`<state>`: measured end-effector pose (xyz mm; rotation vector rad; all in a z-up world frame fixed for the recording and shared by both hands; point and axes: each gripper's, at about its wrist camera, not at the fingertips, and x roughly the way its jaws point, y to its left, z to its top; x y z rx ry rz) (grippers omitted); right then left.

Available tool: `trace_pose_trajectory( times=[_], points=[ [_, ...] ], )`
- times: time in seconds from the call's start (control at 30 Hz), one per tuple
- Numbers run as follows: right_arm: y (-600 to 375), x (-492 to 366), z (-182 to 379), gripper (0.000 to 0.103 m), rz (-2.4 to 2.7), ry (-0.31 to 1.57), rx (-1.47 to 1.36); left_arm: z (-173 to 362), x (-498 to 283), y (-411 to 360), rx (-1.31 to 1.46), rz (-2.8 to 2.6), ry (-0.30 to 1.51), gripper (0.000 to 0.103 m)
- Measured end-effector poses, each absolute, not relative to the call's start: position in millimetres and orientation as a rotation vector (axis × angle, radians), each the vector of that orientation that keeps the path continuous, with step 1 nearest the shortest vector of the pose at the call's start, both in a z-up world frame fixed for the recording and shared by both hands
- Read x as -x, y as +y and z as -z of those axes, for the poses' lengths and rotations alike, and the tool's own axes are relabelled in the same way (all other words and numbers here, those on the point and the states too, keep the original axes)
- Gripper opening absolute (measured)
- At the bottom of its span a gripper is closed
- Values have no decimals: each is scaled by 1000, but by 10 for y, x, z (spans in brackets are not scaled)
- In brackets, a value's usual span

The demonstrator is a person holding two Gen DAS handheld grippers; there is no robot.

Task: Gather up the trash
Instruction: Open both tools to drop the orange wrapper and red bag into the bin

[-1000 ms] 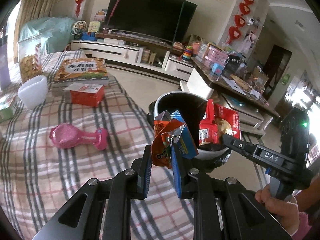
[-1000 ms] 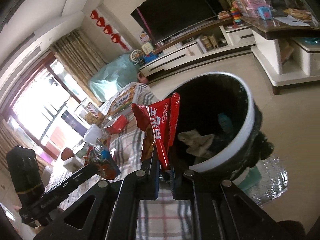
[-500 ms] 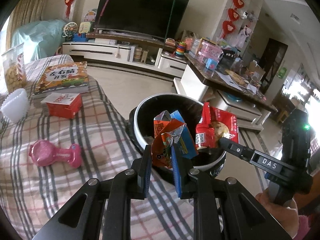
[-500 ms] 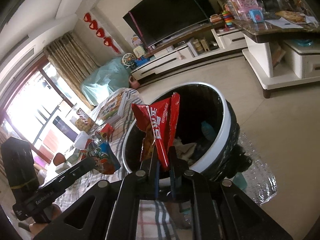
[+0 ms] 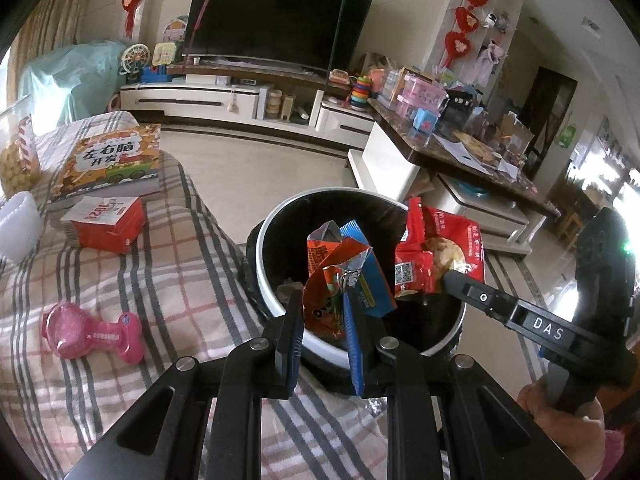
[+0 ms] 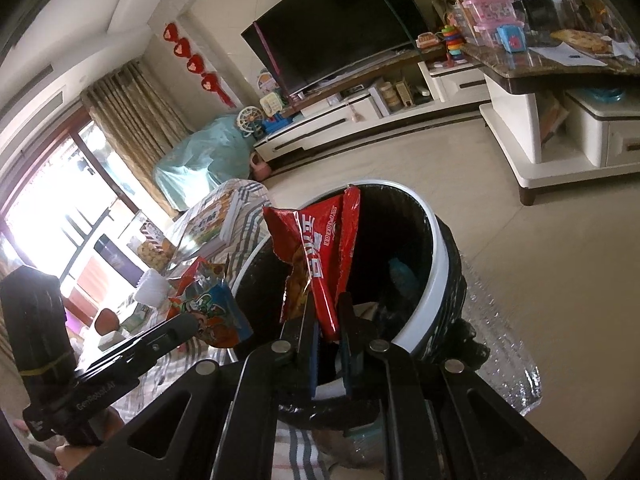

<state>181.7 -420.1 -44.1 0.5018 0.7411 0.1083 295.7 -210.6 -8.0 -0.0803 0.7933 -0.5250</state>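
My left gripper (image 5: 326, 312) is shut on an orange and blue snack wrapper (image 5: 344, 276), held above the near rim of a round black trash bin with a white rim (image 5: 276, 224). My right gripper (image 6: 326, 312) is shut on a red snack bag (image 6: 320, 252), also over the trash bin (image 6: 436, 264), which holds some paper and a blue scrap inside. In the left wrist view the red snack bag (image 5: 436, 248) hangs at the tip of the right gripper (image 5: 450, 278). The orange wrapper (image 6: 208, 304) shows at the left gripper's tip in the right wrist view.
A plaid-covered table (image 5: 120, 304) to the left carries a pink toy (image 5: 92, 332), a red box (image 5: 106, 224), a picture book (image 5: 112, 160) and a white cup (image 5: 16, 224). Beyond the bin lie bare floor, a TV stand (image 5: 224, 96) and a cluttered side counter (image 5: 460, 144).
The left gripper with its wrapper has moved from over the table edge to above the bin opening. The right gripper has kept its red bag over the bin, shifting only slightly.
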Motion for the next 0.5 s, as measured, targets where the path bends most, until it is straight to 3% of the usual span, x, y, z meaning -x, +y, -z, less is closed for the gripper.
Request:
trace_pose_trajectory(
  times=[0.37, 0.4, 0.5],
  points=[
    [-4226, -1926, 497, 13, -99, 770, -497, 108, -3075, -2235, 82, 514, 836, 23],
    [-4232, -1937, 498, 15, -99, 772, -498, 107, -3093, -2233, 86, 512, 839, 25],
    [-4255, -1954, 497, 39, -94, 775, -515, 80, -3095, -2234, 102, 505, 837, 42]
  ],
)
